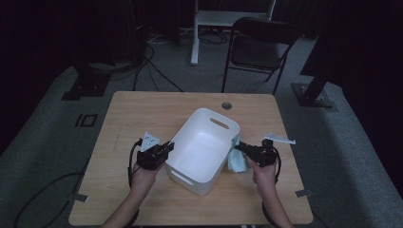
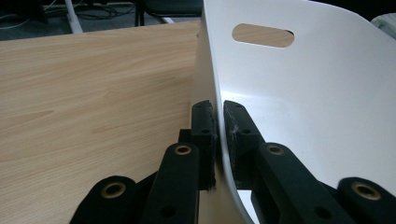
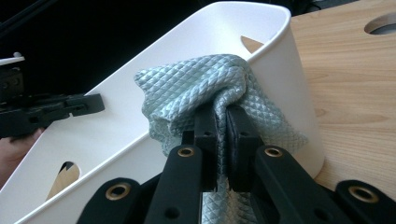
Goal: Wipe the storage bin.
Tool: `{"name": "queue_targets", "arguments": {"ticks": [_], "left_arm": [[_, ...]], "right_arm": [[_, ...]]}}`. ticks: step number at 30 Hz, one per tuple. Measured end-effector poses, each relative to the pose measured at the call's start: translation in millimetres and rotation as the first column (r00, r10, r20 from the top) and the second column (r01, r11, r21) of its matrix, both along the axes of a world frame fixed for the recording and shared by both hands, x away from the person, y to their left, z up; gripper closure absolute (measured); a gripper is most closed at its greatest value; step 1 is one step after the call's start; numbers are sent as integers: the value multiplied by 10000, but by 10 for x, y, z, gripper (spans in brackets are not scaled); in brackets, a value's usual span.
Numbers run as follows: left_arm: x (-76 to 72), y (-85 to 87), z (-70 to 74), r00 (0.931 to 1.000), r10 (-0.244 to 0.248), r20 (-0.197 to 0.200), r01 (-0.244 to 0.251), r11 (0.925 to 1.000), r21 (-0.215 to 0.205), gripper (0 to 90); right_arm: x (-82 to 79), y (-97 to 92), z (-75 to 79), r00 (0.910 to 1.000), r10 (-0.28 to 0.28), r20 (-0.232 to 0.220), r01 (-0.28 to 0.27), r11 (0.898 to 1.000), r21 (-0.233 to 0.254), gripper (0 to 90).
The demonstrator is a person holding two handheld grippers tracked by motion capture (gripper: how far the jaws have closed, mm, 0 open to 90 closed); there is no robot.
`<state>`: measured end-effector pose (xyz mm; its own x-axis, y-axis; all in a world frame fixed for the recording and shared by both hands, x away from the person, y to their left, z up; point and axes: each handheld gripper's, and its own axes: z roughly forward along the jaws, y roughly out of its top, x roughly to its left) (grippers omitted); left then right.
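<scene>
On wood-grain surface [image 1: 142, 114]: smooth white plastic bin [image 1: 202, 142], rounded, slotted; left tongs [image 2: 218, 135] clamped on its thin wall, right tongs [image 3: 221, 135] pinching quilted pale-green cloth [image 3: 196, 88].

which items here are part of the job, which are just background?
In the job:
- white bin, rim clamped by the left gripper
- pale green cloth, pinched in the right gripper beside the bin's outer wall

Just there:
- black chair behind the table
- white stand leg and floor cables
</scene>
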<state>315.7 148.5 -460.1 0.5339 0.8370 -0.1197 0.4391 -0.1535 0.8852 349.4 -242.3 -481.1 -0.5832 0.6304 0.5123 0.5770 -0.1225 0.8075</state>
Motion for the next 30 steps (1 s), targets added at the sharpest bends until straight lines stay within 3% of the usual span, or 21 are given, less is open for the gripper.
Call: {"name": "queue_targets", "arguments": {"ticks": [21, 30], "left_arm": [[-6, -10, -1, 9999, 65, 125, -66, 9999, 107, 836], [-13, -12, 1, 9997, 185, 129, -187, 9997, 152, 835]], "right_arm": [[159, 74, -415, 9918, -210, -1261, 74, 9942, -1074, 847], [243, 112, -580, 9799, -370, -1961, 93, 9900, -1406, 848]]}}
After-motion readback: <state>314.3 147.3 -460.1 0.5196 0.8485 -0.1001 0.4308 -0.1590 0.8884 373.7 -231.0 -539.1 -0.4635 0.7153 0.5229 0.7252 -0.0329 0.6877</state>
